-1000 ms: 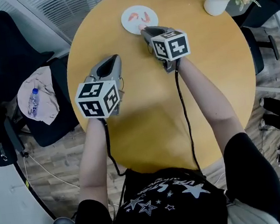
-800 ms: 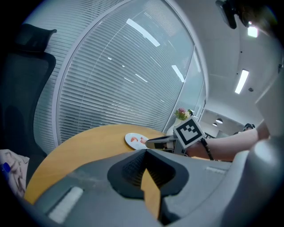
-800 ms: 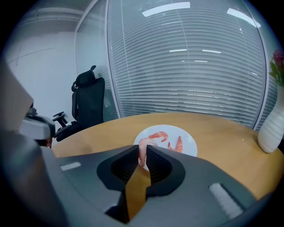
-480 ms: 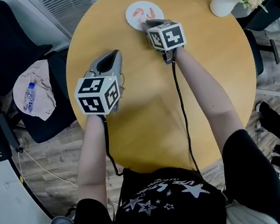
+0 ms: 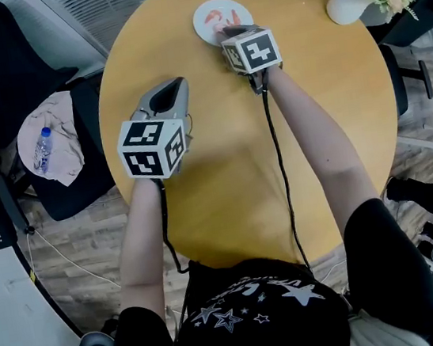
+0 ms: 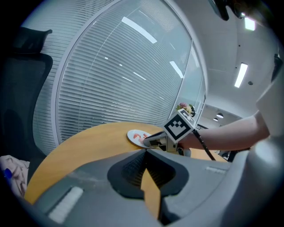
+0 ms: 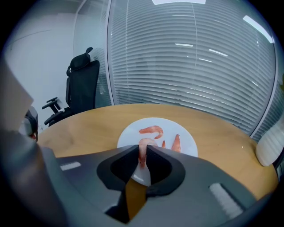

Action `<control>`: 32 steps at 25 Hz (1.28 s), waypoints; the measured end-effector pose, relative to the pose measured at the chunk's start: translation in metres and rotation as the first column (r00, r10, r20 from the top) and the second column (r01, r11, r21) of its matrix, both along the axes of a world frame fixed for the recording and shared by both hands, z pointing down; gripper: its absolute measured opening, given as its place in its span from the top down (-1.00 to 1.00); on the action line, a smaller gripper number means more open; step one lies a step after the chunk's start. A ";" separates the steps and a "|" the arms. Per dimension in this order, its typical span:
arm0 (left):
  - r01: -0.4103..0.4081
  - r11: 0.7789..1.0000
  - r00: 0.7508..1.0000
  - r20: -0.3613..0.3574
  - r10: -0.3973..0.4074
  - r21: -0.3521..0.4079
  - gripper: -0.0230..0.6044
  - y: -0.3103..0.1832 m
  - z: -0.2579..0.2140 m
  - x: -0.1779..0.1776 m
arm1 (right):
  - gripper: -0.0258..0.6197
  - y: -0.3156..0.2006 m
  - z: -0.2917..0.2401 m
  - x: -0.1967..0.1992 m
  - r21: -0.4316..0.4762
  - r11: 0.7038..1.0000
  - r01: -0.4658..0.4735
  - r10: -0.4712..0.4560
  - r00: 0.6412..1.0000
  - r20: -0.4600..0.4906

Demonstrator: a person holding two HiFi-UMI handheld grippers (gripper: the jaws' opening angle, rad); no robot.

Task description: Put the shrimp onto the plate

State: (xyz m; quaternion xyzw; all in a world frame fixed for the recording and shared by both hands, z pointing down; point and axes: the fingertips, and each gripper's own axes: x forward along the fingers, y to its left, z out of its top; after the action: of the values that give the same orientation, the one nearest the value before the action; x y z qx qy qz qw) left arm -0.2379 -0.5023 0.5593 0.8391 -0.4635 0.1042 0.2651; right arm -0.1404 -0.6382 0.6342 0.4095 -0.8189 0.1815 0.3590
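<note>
Hanging over the near rim of the white plate [image 7: 188,135], the right tool [image 7: 143,150] has a pale pink shrimp [image 7: 142,155] nipped between its jaws. The jaws stand only narrowly apart and press on the body from both sides. The shrimp dangles upright, its long axis running down toward the plate. Its rounded top shows just above the jaw tips and its lower end points at the plate's edge beneath. The drop spot therefore seems to lie straight below and slightly ahead of the tool, with the plate's middle a little farther on. Two more shrimp already lie there: a curled one [image 7: 151,130] toward the far side and a straighter one [image 7: 176,142] to its right, with a small orange bit beside it. The held shrimp looks soft, glossy and limp, and is likely to flop sideways when let go. The left tool [image 6: 145,151] is closed with nothing in it, hovering over the yellow bench [image 5: 225,175] well apart from the plate, so the right tool is the nearer one.
</note>
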 end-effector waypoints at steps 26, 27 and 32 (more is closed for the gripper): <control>0.031 0.999 0.999 0.038 -0.030 -0.009 0.92 0.024 -0.020 -0.006 | 0.61 0.029 -0.043 0.009 -0.042 0.999 -0.033 0.039 0.985 0.166; 0.033 0.999 0.999 0.038 -0.033 -0.006 0.92 0.027 -0.024 -0.006 | 0.61 0.032 -0.049 0.009 -0.036 0.999 -0.030 0.036 0.984 0.174; 0.052 0.999 0.998 0.042 -0.052 0.008 0.92 0.044 -0.044 0.001 | 0.62 0.054 -0.079 0.013 -0.007 1.000 -0.005 0.007 0.978 0.210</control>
State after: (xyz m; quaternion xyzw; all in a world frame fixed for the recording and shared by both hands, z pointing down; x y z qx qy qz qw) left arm -0.2369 -0.4587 0.5152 0.8253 -0.4908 0.1134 0.2552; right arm -0.1276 -0.5844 0.5557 0.3894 -0.8504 0.2273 0.2712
